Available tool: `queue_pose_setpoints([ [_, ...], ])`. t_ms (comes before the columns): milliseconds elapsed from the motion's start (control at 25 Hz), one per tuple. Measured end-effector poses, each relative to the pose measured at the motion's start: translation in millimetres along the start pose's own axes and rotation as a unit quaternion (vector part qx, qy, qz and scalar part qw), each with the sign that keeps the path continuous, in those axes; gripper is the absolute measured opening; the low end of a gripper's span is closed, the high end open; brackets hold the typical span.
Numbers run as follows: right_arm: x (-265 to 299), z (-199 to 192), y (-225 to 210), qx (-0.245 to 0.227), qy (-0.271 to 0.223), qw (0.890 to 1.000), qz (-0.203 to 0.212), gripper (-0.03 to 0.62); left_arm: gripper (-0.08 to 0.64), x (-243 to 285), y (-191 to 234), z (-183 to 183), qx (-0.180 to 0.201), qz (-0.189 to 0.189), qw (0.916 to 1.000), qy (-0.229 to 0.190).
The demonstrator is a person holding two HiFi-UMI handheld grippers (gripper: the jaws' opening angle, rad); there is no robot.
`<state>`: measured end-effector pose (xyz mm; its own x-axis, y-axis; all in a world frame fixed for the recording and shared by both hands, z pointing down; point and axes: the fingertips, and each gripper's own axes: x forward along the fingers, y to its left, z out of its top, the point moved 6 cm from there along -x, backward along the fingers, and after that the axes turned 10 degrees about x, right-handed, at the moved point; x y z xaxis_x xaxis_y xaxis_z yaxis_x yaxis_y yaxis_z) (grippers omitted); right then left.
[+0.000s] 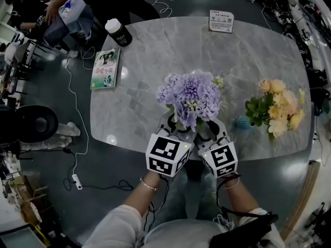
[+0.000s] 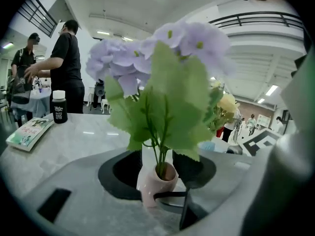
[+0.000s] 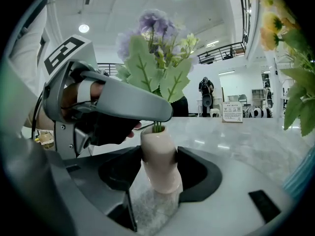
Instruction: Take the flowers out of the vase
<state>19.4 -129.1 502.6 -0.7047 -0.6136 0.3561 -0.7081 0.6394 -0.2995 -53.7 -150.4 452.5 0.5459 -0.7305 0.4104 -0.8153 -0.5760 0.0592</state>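
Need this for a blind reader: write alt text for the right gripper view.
The right hand-held gripper clamps a pale pink vase of purple flowers on a grey table. The left hand-held gripper reaches in from the left, one jaw beside the vase's mouth.

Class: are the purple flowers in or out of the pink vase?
In. The flowers have stems running into the vase mouth.

Broad purple blooms (image 1: pixel 190 94) overhang the vase (image 3: pixel 160 156), closing off its top. Right of the vase, a yellow bouquet (image 1: pixel 276 107) stands in the way; beyond and left of the vase, bare table (image 1: pixel 139 102) lies open up to a book (image 1: pixel 106 68) and bottle (image 1: pixel 119 32).
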Motion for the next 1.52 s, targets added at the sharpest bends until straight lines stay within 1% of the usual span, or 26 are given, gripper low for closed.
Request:
queue_pose_setpoints([
  [80,0.2,0.1,0.3,0.000,0.001,1.000,0.001,0.222,0.194,1.5,-0.1,1.4,0.006,0.000,1.0000,0.001],
  [240,0.0,0.4,0.4,0.000,0.002,1.000,0.002,0.222,0.141,2.0,-2.8,4.1,0.019,0.008,0.9998,-0.003],
  [400,0.2,0.0,-0.6,-0.001,0.002,1.000,0.004,0.222,0.126,2.3,-4.3,4.4,0.021,0.010,0.9997,-0.005],
  [880,-0.4,-1.0,0.2,-0.002,0.005,1.000,0.005,0.222,0.109,-7.5,-1.3,18.7,0.030,0.022,0.9990,-0.025],
  [1280,0.0,0.0,1.7,-0.002,0.011,1.000,0.002,0.222,0.109,-23.8,0.8,46.4,0.048,0.034,0.9968,-0.054],
  [1440,-0.4,1.1,2.0,0.002,0.015,1.000,0.001,0.222,0.109,-30.6,1.0,56.8,0.048,0.039,0.9959,-0.066],
  [1520,-0.4,0.6,0.9,0.011,0.018,1.000,0.001,0.222,0.109,-34.6,0.7,63.0,0.046,0.042,0.9951,-0.076],
])
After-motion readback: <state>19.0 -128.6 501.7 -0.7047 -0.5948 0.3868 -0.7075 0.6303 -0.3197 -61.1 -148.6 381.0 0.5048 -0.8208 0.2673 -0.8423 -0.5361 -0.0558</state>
